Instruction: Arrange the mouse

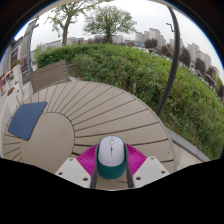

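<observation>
— What takes up most of the scene?

— A round slatted wooden table (95,105), its boards curving in arcs. Everything else I'll place from it. Beyond its far edge stands a thick green hedge (150,70), and past that trees (105,20) and pale buildings (150,38) under an overcast sky.

— Anything on the table itself?

— A dark blue mouse pad (27,120) lies flat on the table's left part, a little askew to the boards. At the table's far left rim there is a wooden chair or bench (48,73), partly visible.

— And the mouse?

— The mouse (111,154) is at the table's near edge, well apart from the blue pad. It is white on top with a teal lower shell, pointing away toward the hedge.

— What are the fingers doing?

— The gripper (111,163) has its two fingers on either side of the mouse, the magenta pads (88,158) pressing against its flanks with no visible gap. So the fingers are clamped on the mouse. Whether it is lifted off the boards or resting on them, I cannot tell.
</observation>
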The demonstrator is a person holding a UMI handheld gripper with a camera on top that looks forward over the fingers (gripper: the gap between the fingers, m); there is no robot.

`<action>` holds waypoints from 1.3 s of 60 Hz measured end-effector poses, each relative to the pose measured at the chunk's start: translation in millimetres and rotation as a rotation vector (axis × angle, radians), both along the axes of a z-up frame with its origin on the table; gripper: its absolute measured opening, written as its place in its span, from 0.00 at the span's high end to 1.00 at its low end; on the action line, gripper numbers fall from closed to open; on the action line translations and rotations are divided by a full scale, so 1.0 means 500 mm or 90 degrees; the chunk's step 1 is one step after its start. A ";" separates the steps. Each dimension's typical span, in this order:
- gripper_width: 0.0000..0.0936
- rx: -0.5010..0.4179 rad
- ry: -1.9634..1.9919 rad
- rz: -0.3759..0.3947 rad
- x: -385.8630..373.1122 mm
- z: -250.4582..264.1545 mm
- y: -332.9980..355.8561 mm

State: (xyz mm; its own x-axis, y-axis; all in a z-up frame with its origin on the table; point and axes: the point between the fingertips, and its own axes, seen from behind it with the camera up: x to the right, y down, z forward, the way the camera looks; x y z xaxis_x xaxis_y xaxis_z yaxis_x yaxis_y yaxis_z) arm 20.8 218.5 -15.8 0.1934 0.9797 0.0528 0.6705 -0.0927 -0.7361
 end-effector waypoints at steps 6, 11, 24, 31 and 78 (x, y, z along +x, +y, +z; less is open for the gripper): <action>0.56 -0.029 0.004 0.006 -0.014 0.040 -0.034; 0.56 -0.030 0.043 0.038 -0.055 0.134 -0.085; 0.56 -0.095 0.123 0.156 -0.205 0.294 -0.435; 0.56 -0.117 0.121 0.188 -0.274 0.246 -0.622; 0.10 -0.007 -0.062 0.094 0.086 0.311 -0.734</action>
State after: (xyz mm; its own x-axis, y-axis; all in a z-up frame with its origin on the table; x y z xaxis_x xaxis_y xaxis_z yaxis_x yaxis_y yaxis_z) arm 64.0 -148.7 139.5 0.0424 0.9977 0.0536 0.7456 0.0041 -0.6663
